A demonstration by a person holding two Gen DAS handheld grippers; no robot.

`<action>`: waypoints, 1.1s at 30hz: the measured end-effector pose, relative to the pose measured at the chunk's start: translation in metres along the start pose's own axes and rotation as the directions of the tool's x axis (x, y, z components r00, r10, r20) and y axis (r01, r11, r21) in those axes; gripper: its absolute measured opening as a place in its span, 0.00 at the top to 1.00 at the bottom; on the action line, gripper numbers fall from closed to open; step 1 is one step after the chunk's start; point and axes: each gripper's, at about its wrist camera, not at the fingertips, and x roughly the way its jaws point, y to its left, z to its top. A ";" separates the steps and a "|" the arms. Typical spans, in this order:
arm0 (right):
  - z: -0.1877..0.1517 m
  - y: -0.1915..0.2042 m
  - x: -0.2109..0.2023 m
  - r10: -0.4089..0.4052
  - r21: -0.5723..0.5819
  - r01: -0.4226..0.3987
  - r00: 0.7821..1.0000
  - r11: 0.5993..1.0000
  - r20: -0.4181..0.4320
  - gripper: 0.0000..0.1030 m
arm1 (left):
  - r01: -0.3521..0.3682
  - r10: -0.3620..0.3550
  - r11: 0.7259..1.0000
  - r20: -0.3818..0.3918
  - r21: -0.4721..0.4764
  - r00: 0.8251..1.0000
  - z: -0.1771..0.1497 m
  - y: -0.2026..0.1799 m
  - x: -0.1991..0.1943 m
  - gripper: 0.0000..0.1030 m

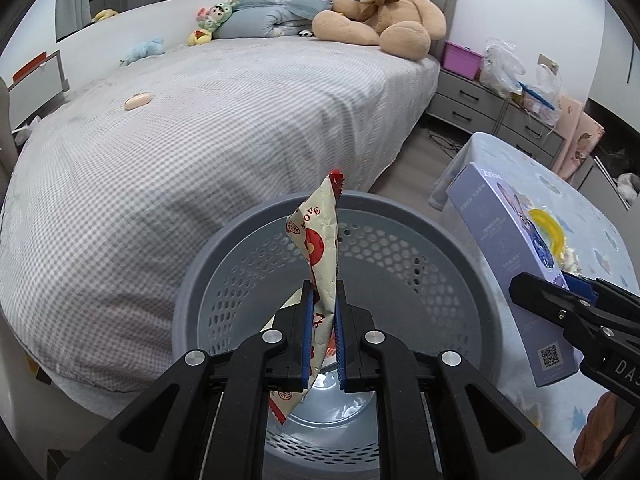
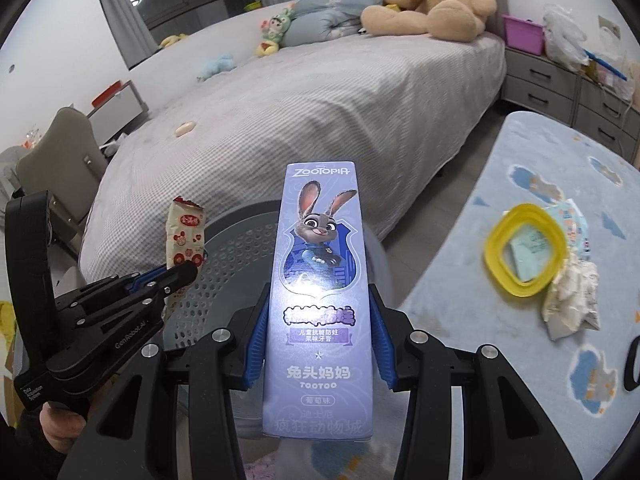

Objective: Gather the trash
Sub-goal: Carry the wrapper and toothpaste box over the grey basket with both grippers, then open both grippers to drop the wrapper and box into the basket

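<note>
Your left gripper (image 1: 323, 300) pinches a snack wrapper (image 1: 320, 256) above the grey basket (image 1: 460, 248). Your right gripper (image 2: 318, 344) clamps the purple box (image 2: 320, 280); the bed (image 1: 200, 128) lies at eleven o'clock.

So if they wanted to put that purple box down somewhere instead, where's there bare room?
The grey checked bed is mostly bare between the small pink oval thing and the teddy bear. The blue cloth-covered table has room toward the near side. It is crowded around the yellow ring and crumpled wrappers, and on the dresser.
</note>
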 end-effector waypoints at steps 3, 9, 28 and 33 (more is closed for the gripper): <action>-0.001 0.007 0.009 0.017 -0.014 -0.017 1.000 1.000 -0.020 0.58 | -0.013 0.013 1.000 -0.009 -0.008 1.000 0.000 0.003 0.004 0.91; -0.002 0.015 0.030 0.057 -0.029 -0.059 0.996 0.998 -0.071 0.58 | -0.033 0.032 0.999 -0.020 -0.023 0.999 0.001 0.006 0.010 0.91; -0.002 0.015 0.044 0.076 -0.035 -0.080 0.994 0.996 -0.084 0.48 | -0.078 0.077 0.996 -0.035 -0.044 0.996 -0.002 0.011 0.015 0.70; -0.001 0.015 0.040 0.068 -0.043 -0.071 0.995 0.997 -0.067 0.44 | -0.092 0.090 0.994 -0.035 -0.052 0.995 -0.003 0.014 0.014 0.61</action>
